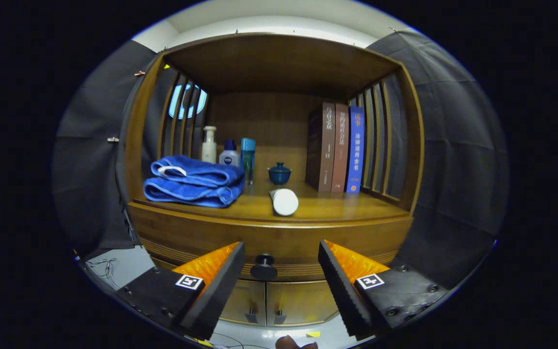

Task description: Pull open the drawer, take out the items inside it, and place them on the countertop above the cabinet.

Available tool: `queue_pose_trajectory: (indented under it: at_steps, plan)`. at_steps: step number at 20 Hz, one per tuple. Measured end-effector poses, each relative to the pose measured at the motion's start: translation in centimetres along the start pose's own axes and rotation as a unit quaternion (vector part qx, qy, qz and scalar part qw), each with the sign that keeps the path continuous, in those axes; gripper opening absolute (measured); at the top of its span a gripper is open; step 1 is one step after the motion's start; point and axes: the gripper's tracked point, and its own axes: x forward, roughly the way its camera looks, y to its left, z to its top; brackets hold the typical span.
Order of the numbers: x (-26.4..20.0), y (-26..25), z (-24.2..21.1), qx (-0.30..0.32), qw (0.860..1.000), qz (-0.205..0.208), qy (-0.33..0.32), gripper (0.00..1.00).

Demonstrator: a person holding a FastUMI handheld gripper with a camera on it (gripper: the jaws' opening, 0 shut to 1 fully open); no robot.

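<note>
A wooden cabinet (172,232) stands ahead of me. Its drawer front (288,245) is closed and carries a round dark knob (263,265). My gripper (281,271) is open, and the knob sits between the two fingers, a little nearer the left one, with neither touching it. Above the drawer is the countertop (337,206), a recessed shelf. A white cylinder (284,201) lies on its side near the countertop's front edge, just beyond the fingers. What is inside the drawer is hidden.
On the countertop sit folded blue towels (192,182), a white pump bottle (209,144), a small white bottle with a blue cap (229,153), a tall blue bottle (248,157), a blue lidded cup (279,173) and three upright books (339,148). Two small cabinet doors (271,300) lie below the drawer.
</note>
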Motion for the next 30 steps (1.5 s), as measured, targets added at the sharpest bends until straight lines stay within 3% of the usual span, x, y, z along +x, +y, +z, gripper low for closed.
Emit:
queue_pose_trajectory:
  at_steps: [8, 21, 30]
  plan:
    - [-9.7, -2.2, 7.6, 0.027, 0.999, 0.015, -0.015, 0.99]
    - [-24.9, -1.4, 19.0, 0.049, 0.995, 0.025, -0.086, 0.99]
    - [-27.3, -3.8, 20.0, 0.064, 0.993, 0.012, -0.094, 0.99]
